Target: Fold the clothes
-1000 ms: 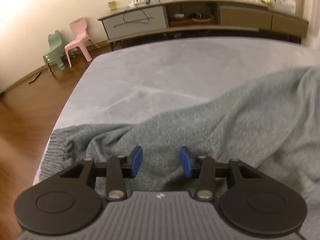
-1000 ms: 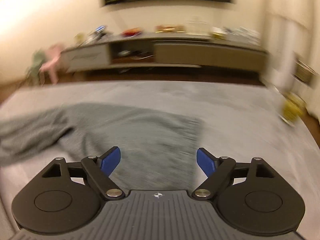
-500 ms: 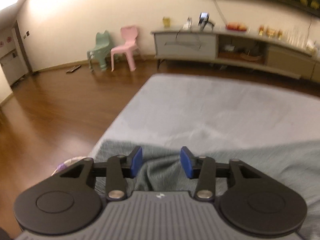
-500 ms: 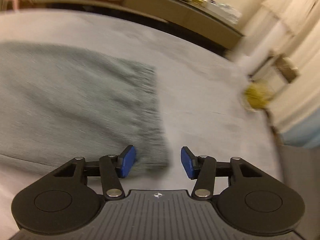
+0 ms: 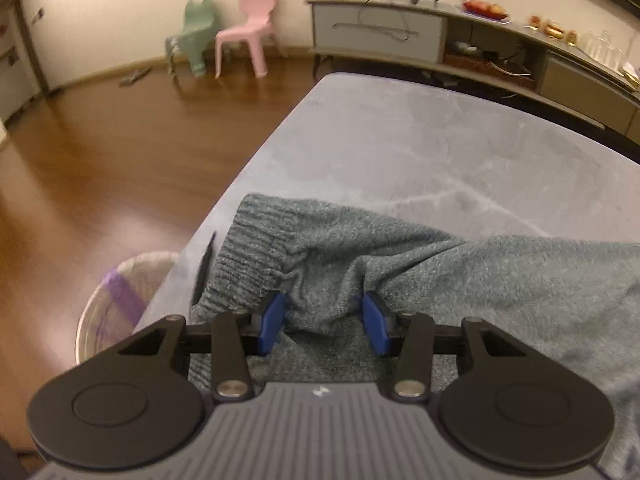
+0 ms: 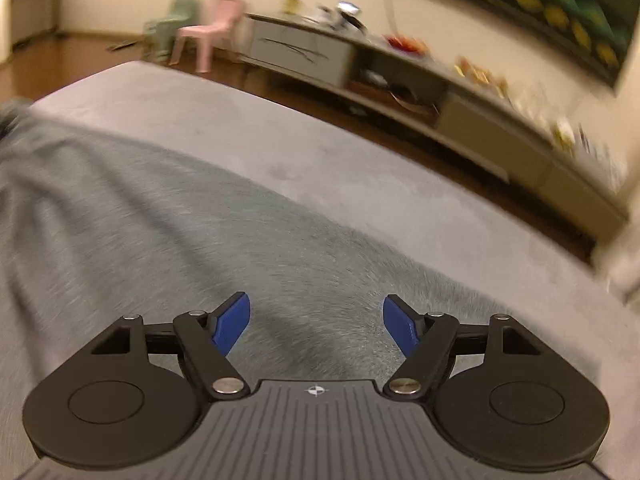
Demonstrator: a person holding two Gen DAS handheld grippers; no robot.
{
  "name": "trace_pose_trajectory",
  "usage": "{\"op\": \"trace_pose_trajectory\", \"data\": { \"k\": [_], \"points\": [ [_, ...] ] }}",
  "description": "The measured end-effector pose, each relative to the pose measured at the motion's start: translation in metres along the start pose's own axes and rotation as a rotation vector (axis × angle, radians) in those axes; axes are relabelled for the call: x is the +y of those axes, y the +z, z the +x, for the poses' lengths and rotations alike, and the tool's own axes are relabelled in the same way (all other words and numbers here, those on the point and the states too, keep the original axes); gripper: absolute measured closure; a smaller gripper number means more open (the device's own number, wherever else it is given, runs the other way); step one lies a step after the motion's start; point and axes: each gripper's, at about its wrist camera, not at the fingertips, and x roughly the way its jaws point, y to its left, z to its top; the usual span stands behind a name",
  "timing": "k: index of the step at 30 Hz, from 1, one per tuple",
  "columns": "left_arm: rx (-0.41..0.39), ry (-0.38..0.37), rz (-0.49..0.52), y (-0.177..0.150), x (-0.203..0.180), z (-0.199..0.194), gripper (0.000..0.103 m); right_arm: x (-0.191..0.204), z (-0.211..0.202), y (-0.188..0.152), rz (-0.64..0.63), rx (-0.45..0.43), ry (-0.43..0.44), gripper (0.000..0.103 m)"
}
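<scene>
A grey-green knit sweater (image 5: 400, 248) lies spread on the grey bed (image 5: 420, 140), its ribbed hem near the bed's left edge. My left gripper (image 5: 324, 316) sits low on it. A bunched fold of knit fills the gap between the blue pads, and creases run out from both pads. In the right wrist view the sweater (image 6: 200, 220) is blurred and stretches across the bed (image 6: 360, 168). My right gripper (image 6: 316, 320) hovers over it with its jaws opening, and the knit lies below the pads with none of it pinched.
A woven basket (image 5: 116, 292) stands on the wooden floor beside the bed's left edge. A thin dark object (image 5: 202, 272) lies at that edge. A pink chair (image 5: 248, 28), a green chair (image 5: 196, 32) and a long sideboard (image 5: 380, 32) line the far wall.
The left view has swung toward the bed's left edge, bringing floor and basket into sight. The right gripper's jaws narrowed near the sweater's right end, then widened as the view swung back over it.
</scene>
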Motion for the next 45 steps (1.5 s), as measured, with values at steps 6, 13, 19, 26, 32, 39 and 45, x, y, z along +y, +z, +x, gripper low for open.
{"op": "trace_pose_trajectory", "data": {
  "k": [6,13,19,26,32,39,45],
  "points": [
    [-0.104,-0.079,-0.04,0.037,-0.02,0.023,0.072,-0.066,0.044,-0.023,0.103,0.094,-0.209,0.037],
    [-0.239,-0.139,-0.222,0.04,0.032,-0.04,0.06,-0.096,0.063,-0.019,0.129,0.16,-0.422,0.038],
    [-0.093,0.014,-0.079,-0.017,0.04,-0.065,0.05,0.039,0.025,0.053,0.004,-0.101,-0.088,0.02],
    [-0.046,0.108,0.025,-0.056,0.012,-0.054,0.038,0.187,0.056,0.102,-0.166,-0.106,0.165,0.018],
    [-0.064,0.096,-0.085,-0.077,0.059,-0.068,0.081,0.182,0.105,0.104,-0.075,0.057,0.065,0.031],
    [-0.127,-0.067,-0.485,-0.108,0.123,-0.121,0.071,0.152,0.11,0.112,-0.026,0.078,-0.041,0.031],
    [-0.133,-0.097,-0.332,-0.087,0.065,-0.121,0.042,0.242,0.065,0.151,-0.114,-0.109,0.182,0.022]
  ]
}}
